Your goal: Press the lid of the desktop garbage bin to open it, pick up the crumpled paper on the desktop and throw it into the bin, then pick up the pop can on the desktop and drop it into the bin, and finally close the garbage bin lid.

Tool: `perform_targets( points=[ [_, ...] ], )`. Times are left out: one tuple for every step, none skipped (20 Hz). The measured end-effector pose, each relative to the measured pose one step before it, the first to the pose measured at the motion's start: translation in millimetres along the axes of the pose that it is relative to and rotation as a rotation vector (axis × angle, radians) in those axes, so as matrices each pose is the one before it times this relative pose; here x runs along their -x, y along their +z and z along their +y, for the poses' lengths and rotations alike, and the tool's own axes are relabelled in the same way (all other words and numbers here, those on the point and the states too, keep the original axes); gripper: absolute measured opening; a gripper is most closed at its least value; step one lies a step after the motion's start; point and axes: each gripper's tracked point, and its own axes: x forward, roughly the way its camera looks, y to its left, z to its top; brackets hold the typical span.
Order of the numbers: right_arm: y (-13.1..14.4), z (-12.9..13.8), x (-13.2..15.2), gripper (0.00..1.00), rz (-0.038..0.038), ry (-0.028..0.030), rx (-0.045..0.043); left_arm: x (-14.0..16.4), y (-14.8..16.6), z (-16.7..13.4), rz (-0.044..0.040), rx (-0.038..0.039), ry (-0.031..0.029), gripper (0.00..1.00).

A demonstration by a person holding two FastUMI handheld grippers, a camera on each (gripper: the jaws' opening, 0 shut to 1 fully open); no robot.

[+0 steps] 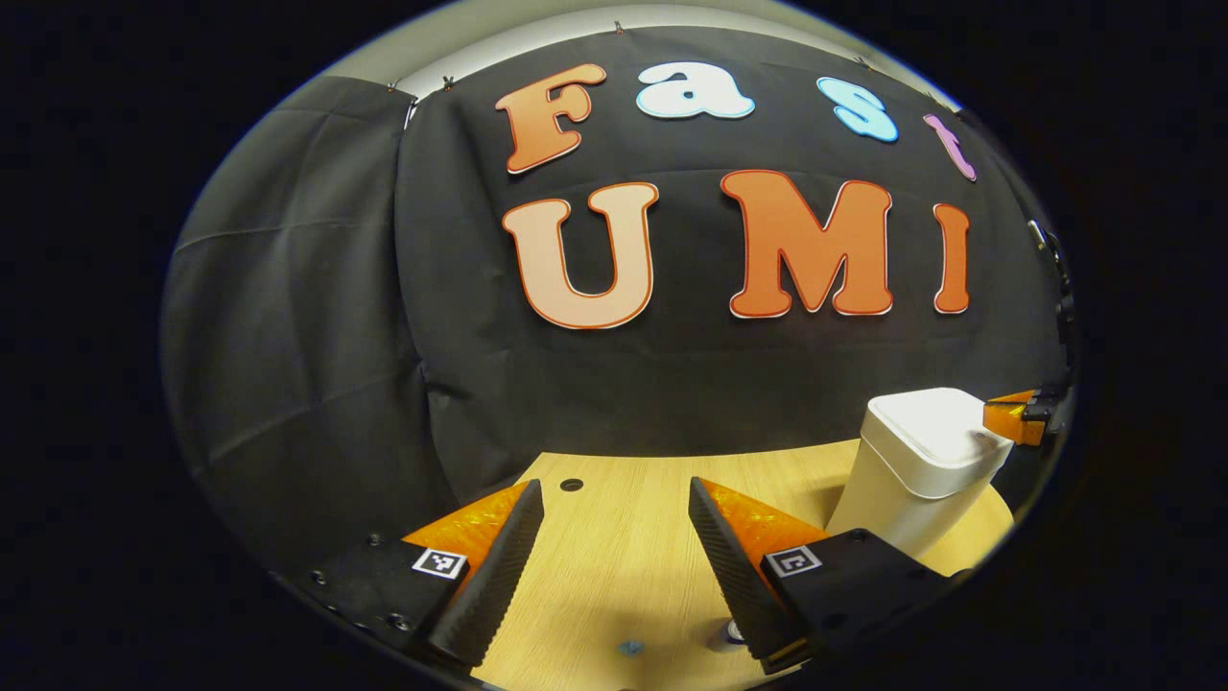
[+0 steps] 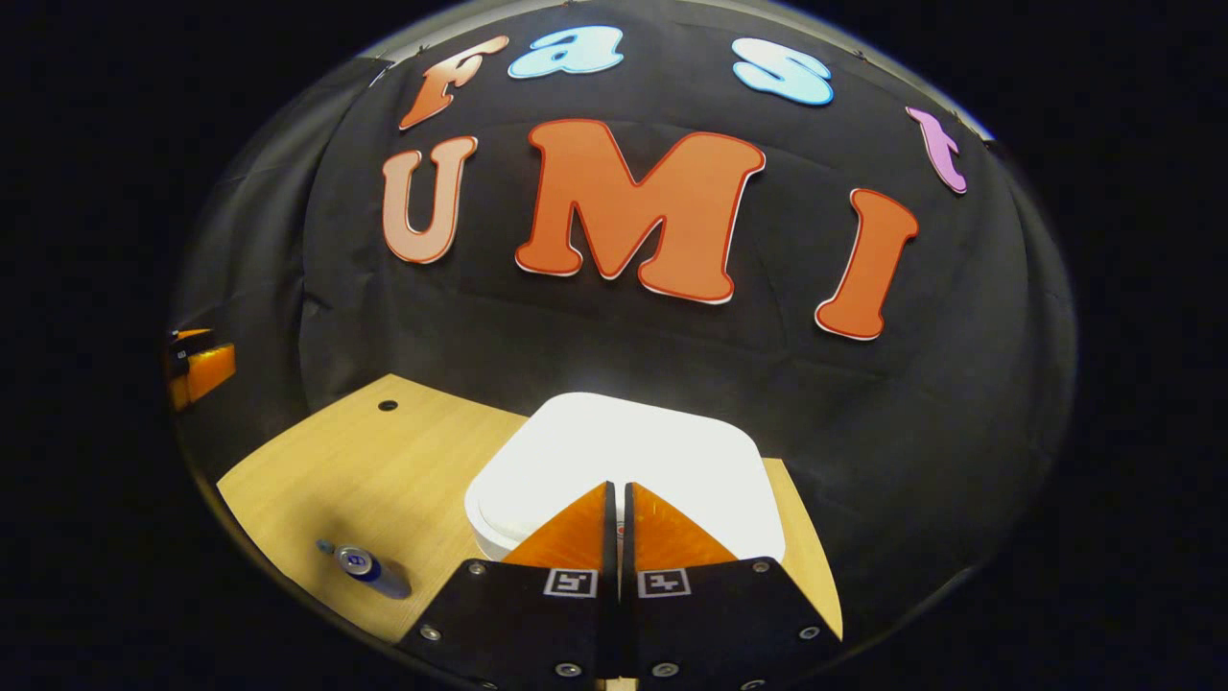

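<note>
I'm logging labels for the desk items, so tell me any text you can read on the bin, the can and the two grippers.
Pop can: it carries some print, too small and blurred to read.
Garbage bin: plain lid and wall, no text.
Left gripper and right gripper: square black-and-white pattern tags, no words or numbers.

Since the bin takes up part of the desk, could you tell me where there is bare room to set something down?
The free patch is the wooden desktop left of the garbage bin, between the small hole and the pop can. It is crowded at the bin, where the right gripper sits shut over the lid.
</note>
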Motion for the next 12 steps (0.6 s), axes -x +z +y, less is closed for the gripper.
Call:
perform_targets(
  points=[
    [-2.0, 1.63, -1.17, 0.01, 0.00338, 0.01134, -0.00757, 0.27, -0.92, -0.28, 0.00395, 0.0001, 0.00268, 0.97],
    [-3.04, 0.81, -0.72, 0.01, 0.00608, 0.0037, -0.00304, -0.08, -1.0, -1.03, 0.00407, -0.00045, 0.00177, 0.96],
    [-3.44, 0.81, -1.19, 0.01, 0.01194, 0.00449, 0.00429, 0.83, -1.79, -0.64, 0.0037, -0.00148, 0.00243, 0.97],
    [-2.03, -0.41, 1.57, 0.01, 0.0047, 0.00418, 0.00578, -0.2, -0.38, -1.16, 0.00303, -0.00151, 0.00162, 0.97],
    [1.2, -0.05, -1.06, 0.01, -0.00459, 0.00329, 0.00009, 0.33, -1.86, -0.47, 0.00311, -0.00156, 0.00105, 0.97],
    [-1.94, -0.23, 0.39, 0.01, 0.00897, 0.00441, -0.00285, -0.08, -1.19, -2.0, 0.00414, -0.00252, 0.0008, 0.97],
    [-0.32, -0.06, -0.18, 0.01, 0.00066, 0.00324, -0.01571, 1.77, -2.52, -1.86, 0.00312, -0.00315, -0.00025, 0.97],
    [-1.02, 2.79, -0.18, 0.01, 0.00061, 0.01699, -0.01544, 0.54, 0.15, -1.39, -0.00045, -0.00328, 0.00089, 0.97],
    [0.32, 3.41, -0.96, 0.01, -0.00455, 0.02069, -0.00945, 0.71, -0.68, -1.09, 0.00197, -0.00232, 0.00063, 0.98],
    [-0.99, 0.38, -2.39, 0.01, 0.00374, 0.01033, -0.00457, 0.53, -0.09, -0.99, 0.0037, -0.00248, 0.00118, 0.98],
    [-0.05, 0.77, -2.23, 0.01, 0.00721, 0.00427, -0.00333, 0.95, -1.7, -1.09, 0.00317, -0.00265, -0.0008, 0.99],
    [-2.64, -2.52, -0.02, 0.01, 0.00844, -0.00284, -0.00646, 0.43, 0.83, -1.95, 0.00165, 0.00042, -0.0032, 1.0]
  ],
)
